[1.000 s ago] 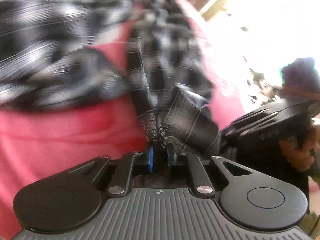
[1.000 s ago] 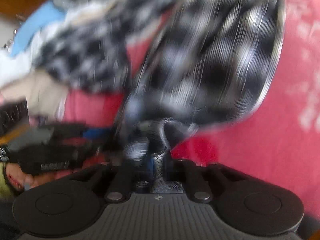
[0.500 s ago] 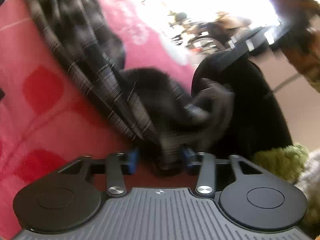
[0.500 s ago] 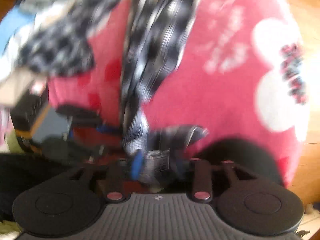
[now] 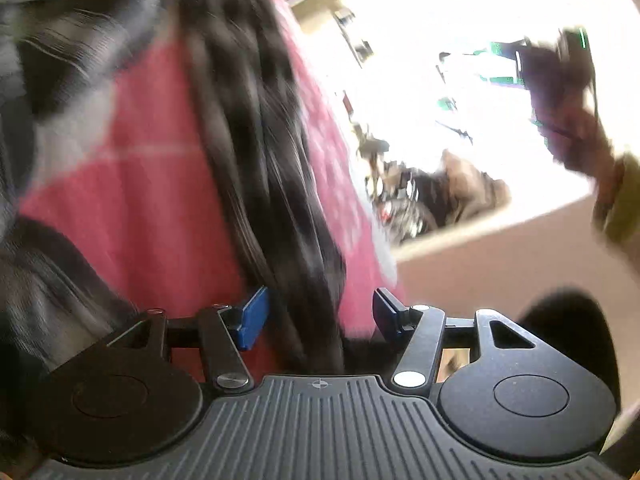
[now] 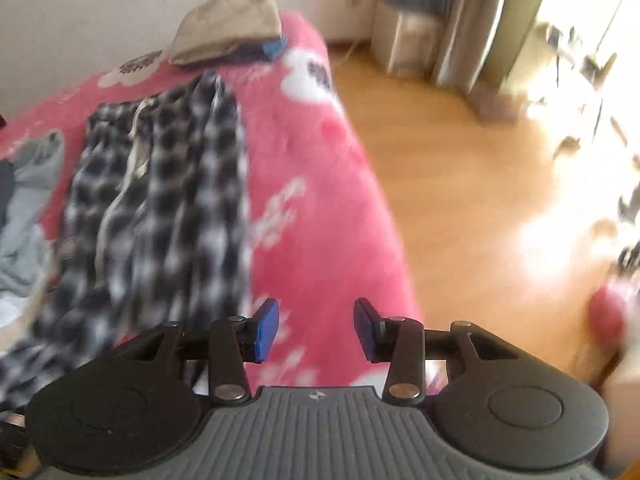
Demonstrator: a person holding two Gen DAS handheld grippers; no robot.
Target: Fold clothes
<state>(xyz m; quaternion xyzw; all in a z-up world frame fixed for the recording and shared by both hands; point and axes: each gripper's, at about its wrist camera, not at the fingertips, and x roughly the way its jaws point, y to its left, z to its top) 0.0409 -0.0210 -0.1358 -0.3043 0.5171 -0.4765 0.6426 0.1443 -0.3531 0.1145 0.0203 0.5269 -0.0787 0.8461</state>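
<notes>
Both claws gape, gripping nothing: left claw (image 5: 320, 316) straddles the black-and-white checked shirt (image 6: 168, 200) on the pink fleece bed blanket (image 6: 320, 200); right claw (image 6: 316, 328) beside it.

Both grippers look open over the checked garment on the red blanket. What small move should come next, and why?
Probably close the left gripper on the checked garment: its jaws stand apart with the cloth running between them. The right gripper is open over the bare red blanket, beside the garment, so it would need moving first.
</notes>
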